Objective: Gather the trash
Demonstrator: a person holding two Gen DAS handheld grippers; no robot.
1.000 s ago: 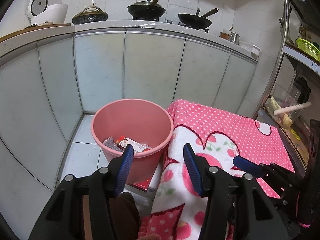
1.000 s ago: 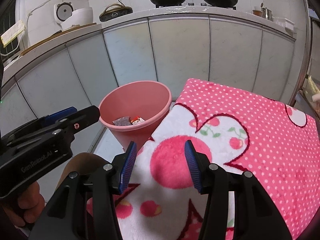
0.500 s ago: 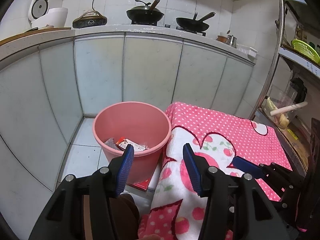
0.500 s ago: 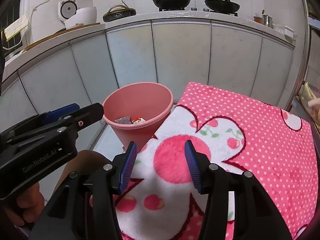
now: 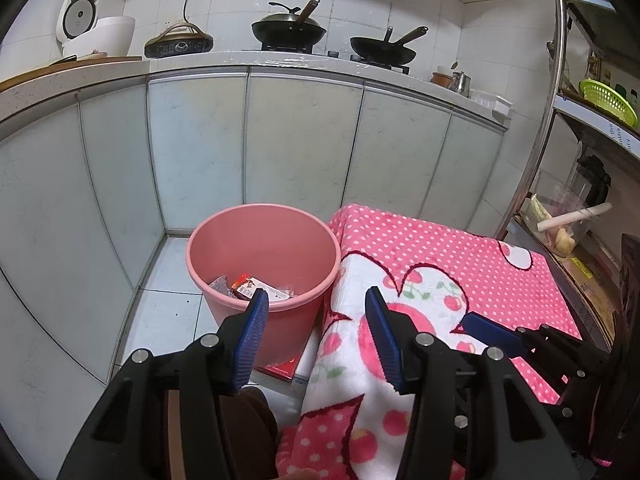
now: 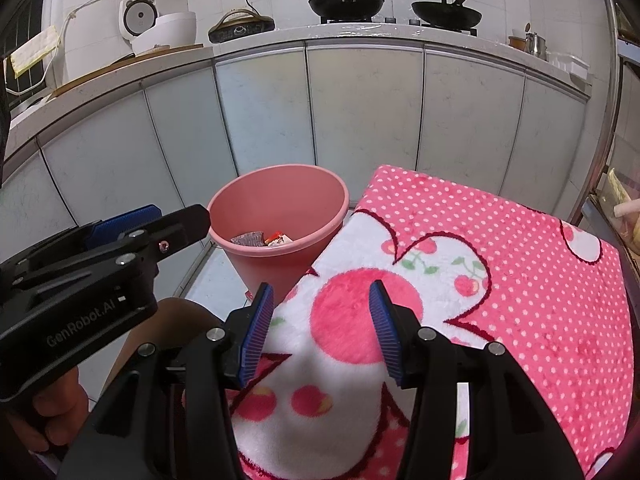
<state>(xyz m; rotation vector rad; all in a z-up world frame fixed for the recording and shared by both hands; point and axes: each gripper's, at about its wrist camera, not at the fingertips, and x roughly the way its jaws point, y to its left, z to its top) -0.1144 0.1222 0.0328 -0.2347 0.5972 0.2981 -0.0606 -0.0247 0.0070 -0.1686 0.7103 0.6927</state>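
i've got both tools hovering, left gripper point(image 5: 314, 334) with its jaws apart and nothing between them, right gripper point(image 6: 320, 326) the same over the pink blanket point(image 6: 500, 264). the trash wrappers point(image 5: 248, 286) sit at the bottom of the pink bucket point(image 5: 224, 240), on the floor just beside the blanket.

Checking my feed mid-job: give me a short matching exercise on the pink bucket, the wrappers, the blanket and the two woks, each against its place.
Things:
1. pink bucket
2. wrappers
3. polka-dot blanket
4. woks

Places:
a. on the stove
b. at the bucket's bottom
c. on the floor by the cabinets
d. under the right gripper

Pairs: 1-c, 2-b, 3-d, 4-a
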